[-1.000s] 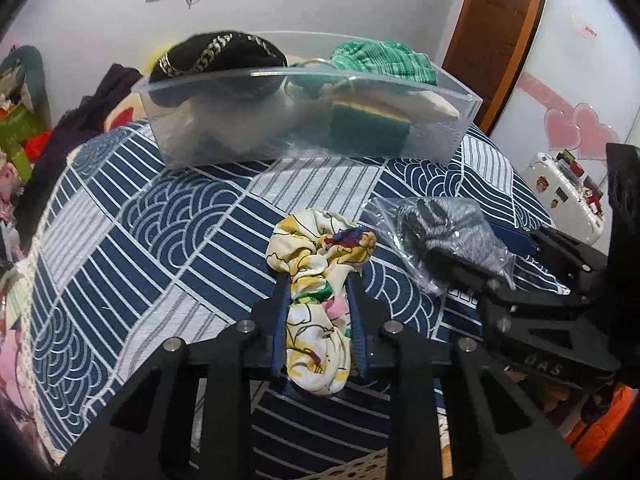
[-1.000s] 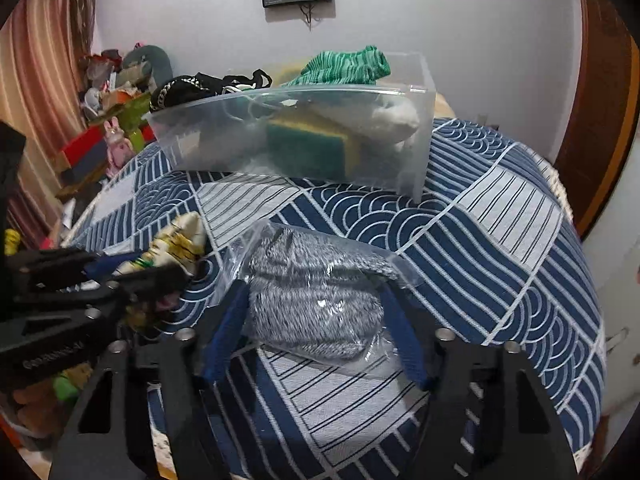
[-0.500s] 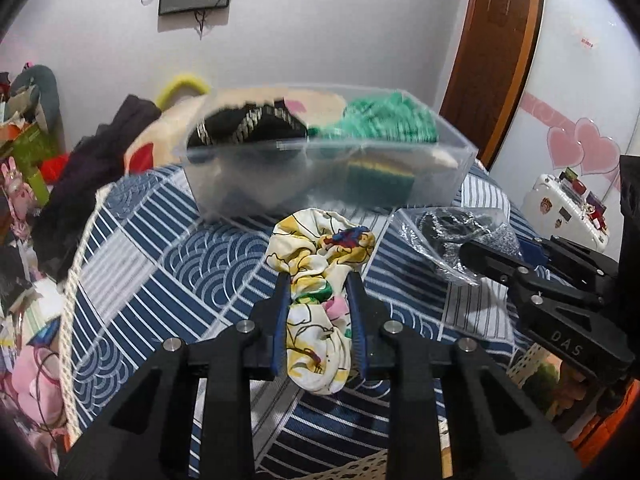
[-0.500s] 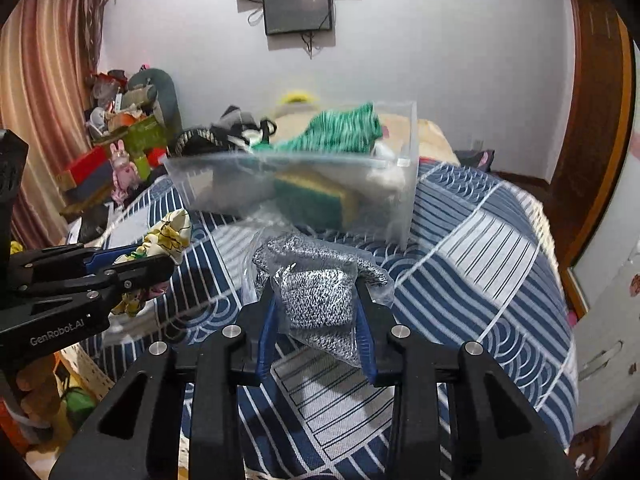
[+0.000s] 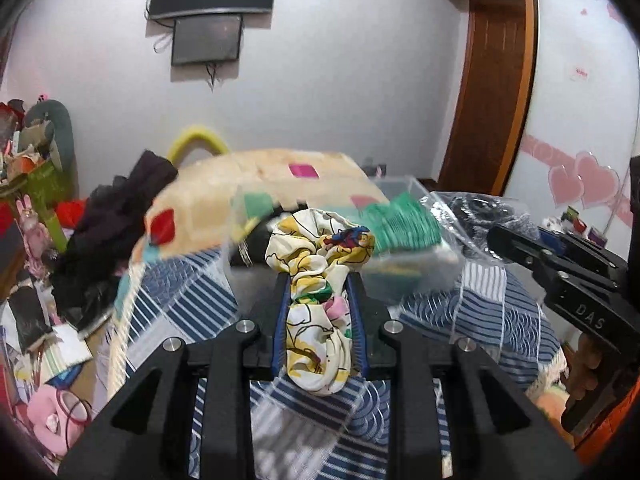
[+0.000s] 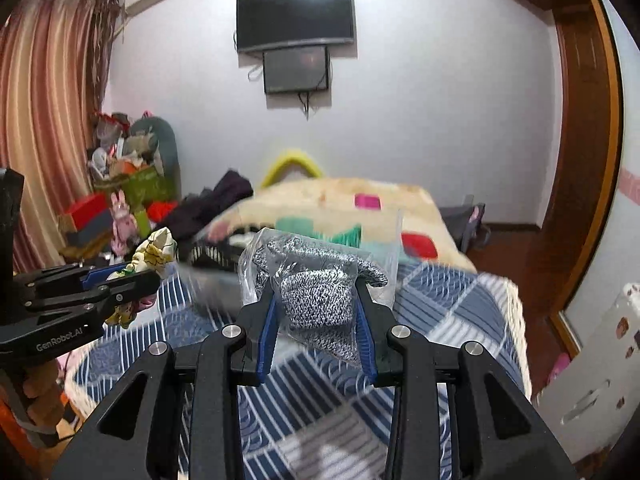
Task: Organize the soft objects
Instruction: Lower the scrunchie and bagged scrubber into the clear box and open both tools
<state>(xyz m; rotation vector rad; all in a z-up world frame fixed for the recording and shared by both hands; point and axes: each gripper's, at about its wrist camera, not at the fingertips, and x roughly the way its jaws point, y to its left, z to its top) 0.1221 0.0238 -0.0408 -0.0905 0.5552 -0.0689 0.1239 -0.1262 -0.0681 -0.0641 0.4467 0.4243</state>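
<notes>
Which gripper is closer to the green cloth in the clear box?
Left. The left gripper sits right before the green cloth. The right gripper is farther off.

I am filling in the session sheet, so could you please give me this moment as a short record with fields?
left gripper: shut on the floral cloth
right gripper: shut on the bagged grey knit item
held items: both clear of the bed
clear bin: on the patterned bedspread, beyond both grippers, blurred
bin contents: green knit piece, dark item; the rest unclear
</notes>
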